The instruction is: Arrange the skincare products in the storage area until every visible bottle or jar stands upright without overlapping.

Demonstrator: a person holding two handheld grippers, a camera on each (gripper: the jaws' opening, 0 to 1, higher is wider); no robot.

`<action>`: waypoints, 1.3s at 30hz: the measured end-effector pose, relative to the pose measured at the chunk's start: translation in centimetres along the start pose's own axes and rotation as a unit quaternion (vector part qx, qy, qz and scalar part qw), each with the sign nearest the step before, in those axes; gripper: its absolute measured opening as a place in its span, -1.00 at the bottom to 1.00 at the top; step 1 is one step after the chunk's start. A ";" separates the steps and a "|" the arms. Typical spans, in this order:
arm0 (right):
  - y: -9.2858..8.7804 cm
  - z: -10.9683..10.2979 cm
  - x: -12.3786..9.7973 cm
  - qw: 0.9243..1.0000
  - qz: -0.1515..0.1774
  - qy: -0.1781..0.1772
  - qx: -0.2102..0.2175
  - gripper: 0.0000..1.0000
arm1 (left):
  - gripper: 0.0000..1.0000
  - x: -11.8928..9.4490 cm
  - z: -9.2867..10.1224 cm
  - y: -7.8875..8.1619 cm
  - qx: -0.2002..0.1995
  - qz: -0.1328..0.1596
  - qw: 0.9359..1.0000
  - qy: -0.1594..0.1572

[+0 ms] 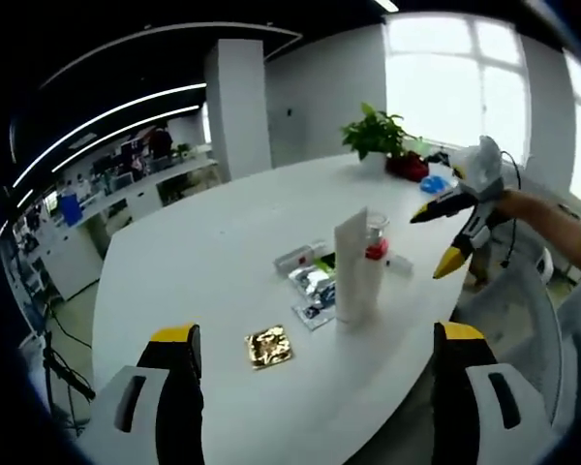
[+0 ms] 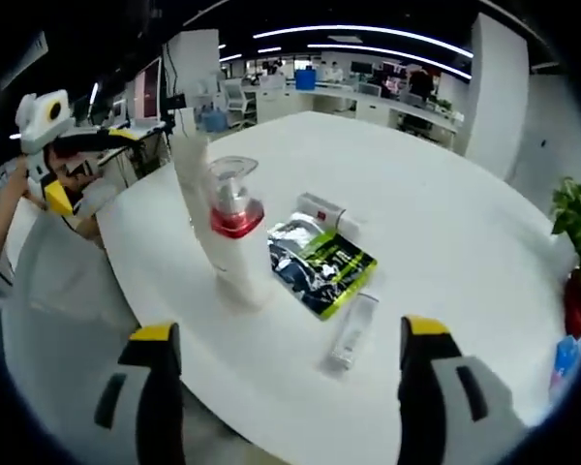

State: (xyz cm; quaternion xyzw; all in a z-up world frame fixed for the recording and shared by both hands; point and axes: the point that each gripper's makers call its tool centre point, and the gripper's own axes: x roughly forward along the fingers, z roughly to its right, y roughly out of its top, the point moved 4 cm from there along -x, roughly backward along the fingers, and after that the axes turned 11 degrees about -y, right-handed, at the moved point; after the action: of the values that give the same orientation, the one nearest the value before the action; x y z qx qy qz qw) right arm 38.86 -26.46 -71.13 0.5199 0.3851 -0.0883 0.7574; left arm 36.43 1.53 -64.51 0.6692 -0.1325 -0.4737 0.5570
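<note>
On the white table a tall white tube stands upright. A clear-capped bottle with a red collar stands right behind it. In the right gripper view the tube and red-collared bottle stand together. A small white bottle and a clear slim tube lie flat near foil sachets. My left gripper is open and empty, short of the tube. My right gripper is open and empty too. It shows at the right of the left gripper view as the right gripper, off the table's edge.
A gold sachet lies near the table's edge, apart from the silver sachets. A potted plant with a red pot and a blue item sit at the far end. Office desks stand beyond the table.
</note>
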 end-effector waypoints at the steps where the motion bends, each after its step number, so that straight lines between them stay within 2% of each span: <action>1: -0.1 0.1 0.2 1.000 -0.004 -0.001 0.001 0.82 | 0.95 0.0 -0.1 0.0 0.000 0.000 1.000 0.001; 6: -0.6 0.8 1.8 0.999 -0.031 0.012 0.004 0.57 | 0.95 -0.2 -0.2 -0.2 -0.004 0.001 1.000 0.001; 13: -1.5 2.1 3.2 0.998 -0.063 -0.001 0.013 0.36 | 0.95 -0.5 -0.4 -0.3 -0.003 -0.004 1.000 -0.008; 21: -2.0 3.1 4.4 0.994 -0.105 -0.012 0.013 -0.01 | 0.95 -1.0 -1.4 0.1 0.002 -0.002 1.000 -0.016; 25: -2.3 3.3 5.1 0.990 -0.136 -0.020 0.011 -0.14 | 0.95 -1.1 -1.6 0.1 0.012 -0.009 1.000 -0.025; 29: -2.9 3.8 5.7 0.983 -0.179 -0.037 0.016 -0.21 | 0.95 -1.2 -1.8 0.2 0.014 -0.007 0.999 -0.035; 30: -2.7 4.1 5.9 0.983 -0.179 -0.049 0.009 -0.24 | 0.95 -1.2 -1.8 0.2 0.015 -0.006 0.999 -0.039; 32: -2.4 3.8 6.1 0.982 -0.183 -0.044 0.036 -0.28 | 0.95 -1.1 -1.9 0.0 0.016 -0.008 0.999 -0.045; 33: -2.6 3.9 6.3 0.979 -0.195 -0.045 0.045 -0.28 | 0.95 -1.0 -2.0 -0.1 0.018 -0.012 0.999 -0.048; 39: -3.2 4.2 7.5 0.970 -0.233 -0.058 0.038 -0.40 | 0.95 -0.9 -2.4 -0.3 0.022 -0.018 0.998 -0.062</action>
State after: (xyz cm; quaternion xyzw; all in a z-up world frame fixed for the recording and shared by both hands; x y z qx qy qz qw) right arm 44.33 -29.49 -77.83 0.4383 0.4470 -0.3069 0.7168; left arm 37.71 3.74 -64.49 0.6530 -0.1645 -0.5211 0.5244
